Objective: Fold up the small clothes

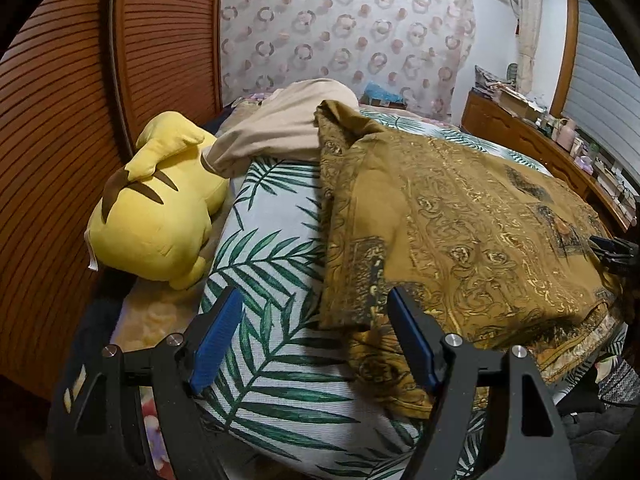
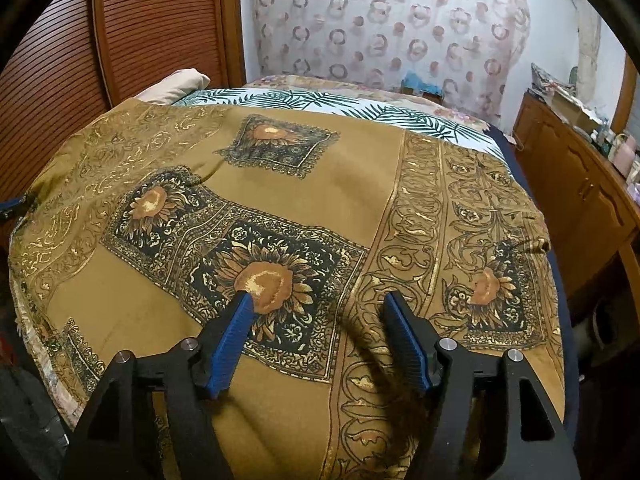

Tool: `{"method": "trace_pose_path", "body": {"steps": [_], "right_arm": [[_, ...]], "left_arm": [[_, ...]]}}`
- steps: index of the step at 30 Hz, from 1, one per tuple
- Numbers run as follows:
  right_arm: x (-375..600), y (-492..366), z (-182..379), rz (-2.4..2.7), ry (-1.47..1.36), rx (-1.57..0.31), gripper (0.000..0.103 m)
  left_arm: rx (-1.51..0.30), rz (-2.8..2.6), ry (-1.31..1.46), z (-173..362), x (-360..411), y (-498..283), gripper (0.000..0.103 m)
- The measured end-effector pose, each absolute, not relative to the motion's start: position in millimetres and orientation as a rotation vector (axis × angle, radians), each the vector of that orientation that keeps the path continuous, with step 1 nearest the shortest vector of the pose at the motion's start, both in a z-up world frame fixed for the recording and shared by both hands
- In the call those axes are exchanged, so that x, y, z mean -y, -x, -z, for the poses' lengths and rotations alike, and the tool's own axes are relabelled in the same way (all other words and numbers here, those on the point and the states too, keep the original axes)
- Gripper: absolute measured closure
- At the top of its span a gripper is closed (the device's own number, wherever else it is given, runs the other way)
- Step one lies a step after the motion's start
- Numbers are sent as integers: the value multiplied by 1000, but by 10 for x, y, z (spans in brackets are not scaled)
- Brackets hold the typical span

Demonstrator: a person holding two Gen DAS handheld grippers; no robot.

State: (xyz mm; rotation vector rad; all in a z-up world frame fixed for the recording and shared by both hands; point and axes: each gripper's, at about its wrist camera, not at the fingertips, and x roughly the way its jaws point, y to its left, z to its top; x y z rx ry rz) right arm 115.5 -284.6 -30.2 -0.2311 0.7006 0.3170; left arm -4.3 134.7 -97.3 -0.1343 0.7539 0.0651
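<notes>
We've got the mustard printed garment (image 2: 304, 200) spread flat on the bed's leaf-print cover (image 1: 272, 240) for folding; left gripper (image 1: 316, 336) jaws apart at its side edge, right gripper (image 2: 318, 334) jaws apart over the cloth, nothing clamped yet.

I see a yellow plush toy (image 1: 156, 204) at 9 o'clock in left wrist view, lying on its side w/ brown stripes up, against the slatted wooden wardrobe doors (image 1: 60, 120). Just right of it a beige pillow (image 1: 280, 128) at 12 o'clock, one end touching the plush. Palm-leaf bedcover (image 1: 272, 264) runs center to 6 o'clock. Ring-print curtain (image 2: 380, 24) fills 12 o'clock in both views. Wooden cabinet (image 2: 572, 176) at 3 o'clock, top cluttered w/ small items, too small to tell.
</notes>
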Motion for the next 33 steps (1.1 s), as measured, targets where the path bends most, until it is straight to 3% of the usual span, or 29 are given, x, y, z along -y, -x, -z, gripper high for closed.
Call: {"method": "trace_pose_path", "body": {"steps": [3,5,8,13,18,20,33], "right_arm": [[2877,-1138,292,-317,231,-698,33],[2881,-1139,296,-317,231,-697,33],[2885,-1142,299,-318,231,-697,33],[2890,-1141,301,-318,231,-697,33],[2898,-1138,302,-319,232,-697,33],[2900,-1138,303,-320,232,-697,33],[2916,-1132,305,-322,232,-696,33]], "left_arm": [[-758,-46,152,1008,-1361,41,29],[-770,-38,155,1035,-1347,29,42],[-792,-17,168,1084,-1322,20,53],[-790,-5,159,1093,-1237,43,59],[-792,20,157,1092,-1167,4,79],[-797,32,171,1092,-1160,-23,93],[-601,133,170,426,-854,20,97]]}}
